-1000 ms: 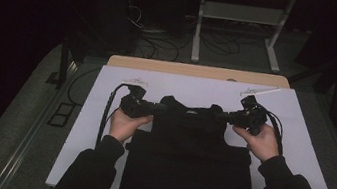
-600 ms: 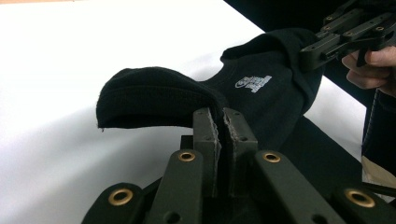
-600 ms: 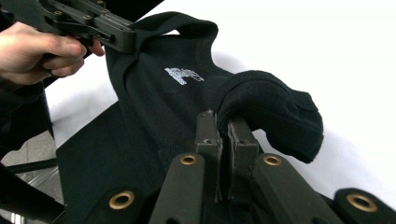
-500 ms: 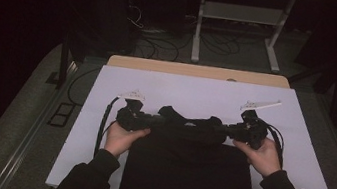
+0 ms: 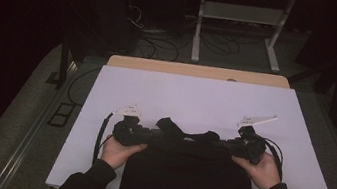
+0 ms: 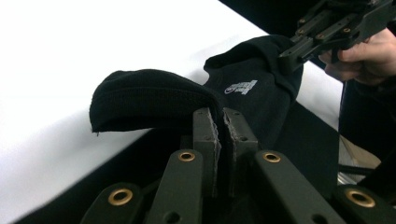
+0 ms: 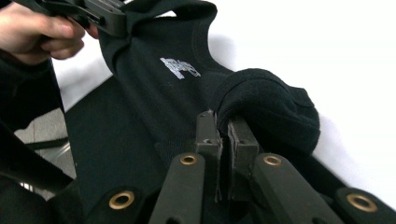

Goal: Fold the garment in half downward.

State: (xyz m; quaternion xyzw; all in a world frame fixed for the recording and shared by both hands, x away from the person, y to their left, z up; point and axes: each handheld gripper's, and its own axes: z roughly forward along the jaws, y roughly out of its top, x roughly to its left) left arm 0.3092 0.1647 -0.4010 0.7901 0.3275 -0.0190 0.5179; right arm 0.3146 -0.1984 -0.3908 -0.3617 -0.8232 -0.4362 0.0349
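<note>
Tabletop (image 5: 196, 98): a white sheet over a wooden top in a dark room. Its far half lies bare, its near middle is covered by black cloth.
Garment (image 5: 189, 178): a black top, spread flat from the near edge up to the line between the two grippers. Over the last second its upper edge has come toward the person, from further up the sheet to about the middle.
What that means: the shoulders appear to be drawn back over the body, so this is probably the first fold of a folding job, with the fold not yet laid down.
Left gripper (image 5: 146, 134): held in the person's left hand at the garment's left shoulder. Its jaws are clenched on a bunched roll of the knit cloth, as the left gripper view shows (image 6: 218, 131).
Right gripper (image 5: 229, 145): held in the right hand at the other shoulder. Its jaws are likewise clamped on a rounded wad of cloth (image 7: 223, 133).
Hands: both have moved nearer the body than a second ago, level with each other, with the cloth between them slack and humped at the neck.
From above: the garment reads as one dark shape, and the grip itself cannot be made out.
From the grippers: the ribbed edge, the pinched fold and a small white printed label (image 6: 240, 87) near the neck come clear. Each view also catches the opposite gripper biting the far shoulder.
</note>
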